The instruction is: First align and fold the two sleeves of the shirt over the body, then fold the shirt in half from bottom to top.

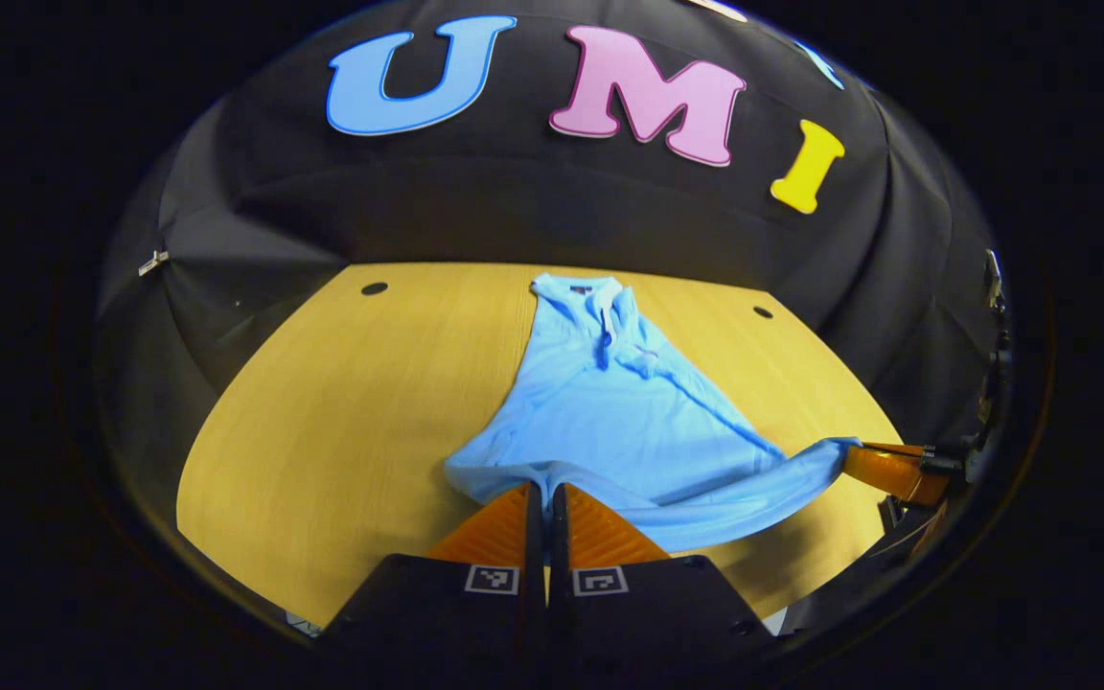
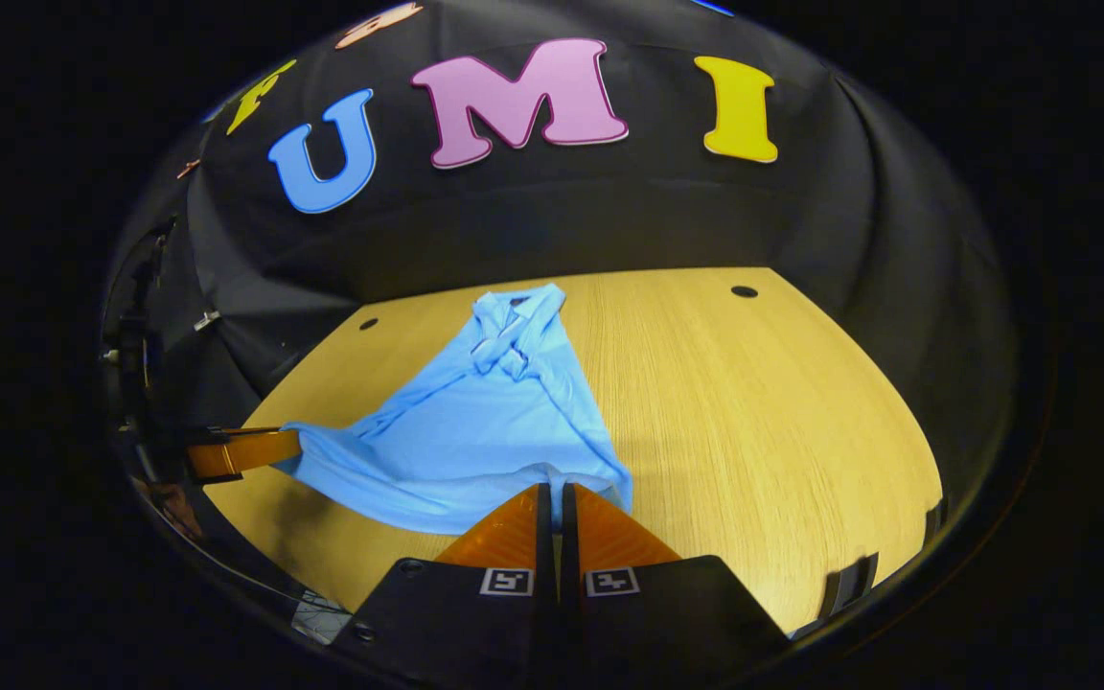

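Light blue knit shirt (image 1: 609, 412) lay on a pale wood-grain tabletop (image 1: 341, 402), collar toward the top of frame, sleeves folded over the body, hem nearest the cameras. Left gripper (image 1: 546, 494), bottom centre of left gripper view: jaws pinched narrow on one hem corner. Right gripper (image 2: 553, 491), bottom centre of right gripper view: jaws likewise clamped on the other corner, hem stretched between them.

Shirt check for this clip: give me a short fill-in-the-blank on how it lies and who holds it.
1. The shirt lies on a ____ table.
2. Its collar points toward the booth's ____.
3. The left gripper and the right gripper each pinch the shirt's ____ edge.
4. Both grippers' jaws are ____ on the fabric.

Missing words: wooden; wall; bottom; shut
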Available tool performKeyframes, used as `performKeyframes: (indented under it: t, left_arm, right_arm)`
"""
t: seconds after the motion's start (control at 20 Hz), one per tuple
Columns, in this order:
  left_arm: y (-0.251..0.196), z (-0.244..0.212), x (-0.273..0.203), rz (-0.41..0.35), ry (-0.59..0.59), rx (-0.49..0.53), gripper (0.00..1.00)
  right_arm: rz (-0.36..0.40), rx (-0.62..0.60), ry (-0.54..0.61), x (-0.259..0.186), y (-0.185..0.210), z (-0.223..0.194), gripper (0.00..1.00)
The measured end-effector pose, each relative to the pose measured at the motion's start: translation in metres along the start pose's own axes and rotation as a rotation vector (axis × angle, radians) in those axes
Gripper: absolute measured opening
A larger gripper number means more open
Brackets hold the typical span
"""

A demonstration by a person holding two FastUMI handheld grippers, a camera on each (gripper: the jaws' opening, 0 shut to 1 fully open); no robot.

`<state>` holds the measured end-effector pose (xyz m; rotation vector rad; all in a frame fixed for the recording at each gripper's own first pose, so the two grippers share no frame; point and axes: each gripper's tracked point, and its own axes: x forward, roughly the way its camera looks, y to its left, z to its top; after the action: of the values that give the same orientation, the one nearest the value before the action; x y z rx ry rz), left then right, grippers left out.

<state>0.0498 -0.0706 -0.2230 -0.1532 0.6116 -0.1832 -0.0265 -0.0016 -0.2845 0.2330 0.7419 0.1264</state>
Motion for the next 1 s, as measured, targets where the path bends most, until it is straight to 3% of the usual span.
performKeyframes:
  t: [0.2,0.25,0.3,0.4,0.45,1.0]
  left_arm:
    - [-0.007,0.055,0.024,-0.008,-0.097,0.015,0.06]
    - [-0.009,0.069,0.029,-0.006,-0.12,0.012,0.11]
    - [-0.01,0.084,0.035,-0.006,-0.145,0.008,0.06]
    - [-0.012,0.113,0.05,-0.006,-0.187,-0.001,0.11]
    - [-0.012,0.127,0.059,-0.001,-0.207,-0.002,0.06]
    - [0.007,0.209,0.198,0.065,-0.245,-0.032,0.06]
  right_arm:
    - [-0.007,-0.001,-0.092,0.028,-0.005,0.056,0.05]
    - [-0.01,-0.004,-0.113,0.035,-0.007,0.069,0.05]
    - [-0.013,-0.009,-0.133,0.043,-0.01,0.081,0.05]
    - [-0.019,-0.016,-0.159,0.061,-0.016,0.102,0.05]
    - [-0.021,-0.017,-0.168,0.069,-0.017,0.111,0.05]
    - [-0.043,-0.044,-0.202,0.203,-0.035,0.181,0.05]
